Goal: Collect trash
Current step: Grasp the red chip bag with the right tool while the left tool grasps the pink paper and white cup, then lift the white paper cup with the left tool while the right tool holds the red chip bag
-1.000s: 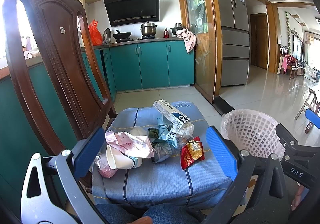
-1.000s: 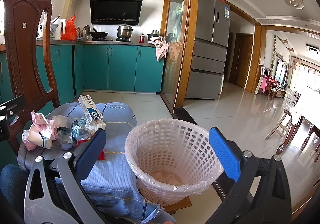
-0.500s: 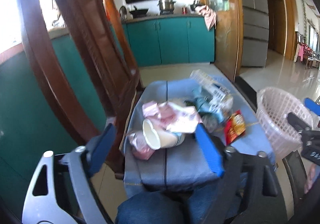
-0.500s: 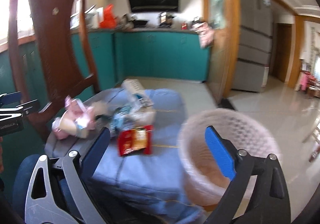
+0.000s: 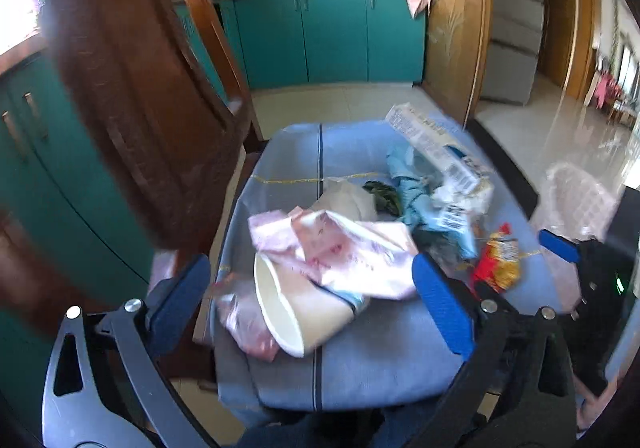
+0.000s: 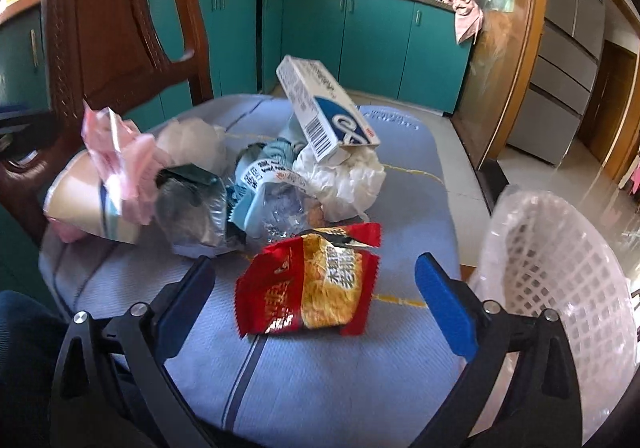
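Note:
A pile of trash lies on a blue cushion (image 6: 328, 376). A red noodle packet (image 6: 308, 284) lies nearest, between the open fingers of my right gripper (image 6: 316, 292), which holds nothing. Behind it are a white and blue box (image 6: 324, 108), crumpled white plastic (image 6: 348, 180) and a silver wrapper (image 6: 192, 208). A paper cup (image 5: 296, 308) lies on its side under a pink wrapper (image 5: 340, 252), between the open, empty fingers of my left gripper (image 5: 312, 292). The cup (image 6: 84, 204) also shows in the right wrist view.
A white lattice basket (image 6: 560, 288) lined with plastic stands to the right of the cushion; it shows blurred in the left wrist view (image 5: 576, 200). A dark wooden chair back (image 6: 116, 8) rises at the left. Teal kitchen cabinets (image 6: 372, 36) stand behind.
Both grippers have moved forward and down toward the pile. The right one swung left from the basket to the noodle packet. The left one closed in on the cup.

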{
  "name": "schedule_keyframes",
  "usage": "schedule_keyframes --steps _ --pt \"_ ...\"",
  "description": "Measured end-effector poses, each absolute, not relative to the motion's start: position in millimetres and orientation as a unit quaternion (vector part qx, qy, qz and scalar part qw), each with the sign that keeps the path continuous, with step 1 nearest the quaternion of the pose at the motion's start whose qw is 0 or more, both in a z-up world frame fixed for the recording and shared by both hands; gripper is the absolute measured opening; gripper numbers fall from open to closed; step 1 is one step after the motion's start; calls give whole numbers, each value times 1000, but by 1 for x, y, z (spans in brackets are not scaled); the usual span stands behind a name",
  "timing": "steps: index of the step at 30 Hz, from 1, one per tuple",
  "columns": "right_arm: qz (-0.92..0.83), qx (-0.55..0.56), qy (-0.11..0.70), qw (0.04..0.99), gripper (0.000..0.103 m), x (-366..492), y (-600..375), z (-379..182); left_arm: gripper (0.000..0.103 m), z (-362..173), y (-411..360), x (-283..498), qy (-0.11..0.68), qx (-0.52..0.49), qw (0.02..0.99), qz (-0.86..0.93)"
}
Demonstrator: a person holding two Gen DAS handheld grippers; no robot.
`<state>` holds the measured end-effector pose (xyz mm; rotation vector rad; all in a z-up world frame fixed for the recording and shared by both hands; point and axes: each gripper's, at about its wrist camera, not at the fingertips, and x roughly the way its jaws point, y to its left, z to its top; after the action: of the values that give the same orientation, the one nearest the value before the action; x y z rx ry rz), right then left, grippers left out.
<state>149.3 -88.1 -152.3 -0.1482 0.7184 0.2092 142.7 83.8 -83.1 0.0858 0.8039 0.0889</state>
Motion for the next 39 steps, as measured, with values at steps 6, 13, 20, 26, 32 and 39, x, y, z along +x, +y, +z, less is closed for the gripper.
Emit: schedule_keyframes --steps 6,13,20,26,32,39 --pt "102 -84 371 919 100 165 -83 -174 100 -108 105 187 449 -61 892 16" --pt "125 -98 367 917 86 171 -72 -179 93 -123 98 200 447 -59 893 9" --pt "152 -82 366 914 55 170 -70 -174 46 -118 105 198 432 -89 898 -12" --pt "150 -67 360 918 51 161 -76 -165 31 -106 105 194 399 -97 912 -16" --pt "150 -62 350 923 47 150 -79 -157 30 -88 105 179 357 -112 927 -31" --pt "146 -58 351 923 47 147 -84 -158 33 -88 100 176 348 -120 928 -59"
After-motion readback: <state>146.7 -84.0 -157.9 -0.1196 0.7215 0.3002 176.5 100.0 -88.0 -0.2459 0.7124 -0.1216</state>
